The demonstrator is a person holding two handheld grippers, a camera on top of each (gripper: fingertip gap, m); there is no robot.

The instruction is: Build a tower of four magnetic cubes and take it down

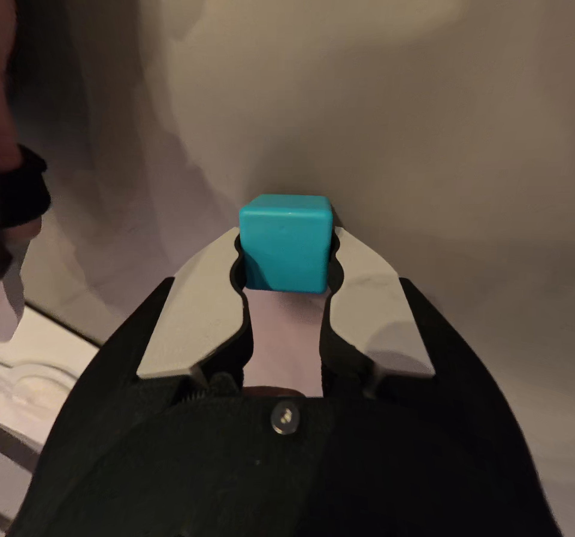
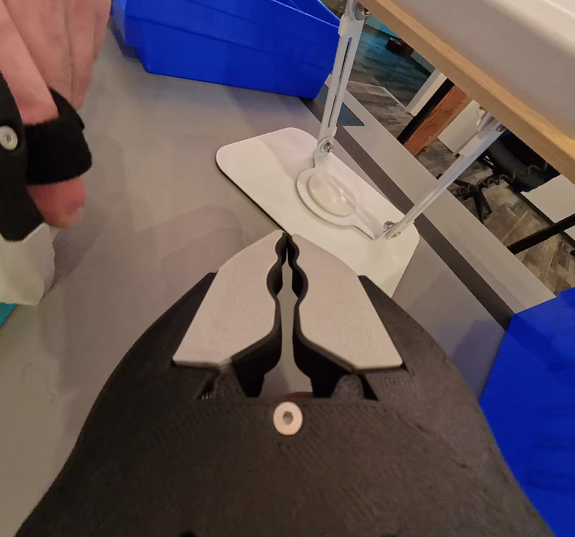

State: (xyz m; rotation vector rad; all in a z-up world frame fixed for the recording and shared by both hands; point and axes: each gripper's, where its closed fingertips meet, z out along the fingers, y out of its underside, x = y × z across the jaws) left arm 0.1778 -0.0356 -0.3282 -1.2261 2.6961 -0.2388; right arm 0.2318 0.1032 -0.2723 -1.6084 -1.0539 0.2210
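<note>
In the left wrist view my left gripper is shut on a teal cube, held between its two grey fingertips over the pale grey table. In the right wrist view my right gripper is shut and empty, with its fingertips touching just above the grey table. No other cubes show clearly in either view; a sliver of teal sits at the left edge of the right wrist view.
A person's hand with a black finger strap holds the other gripper at the left. Blue bins stand at the back, another blue bin at the right. A white stand base with thin arms lies ahead, under a wooden-edged board.
</note>
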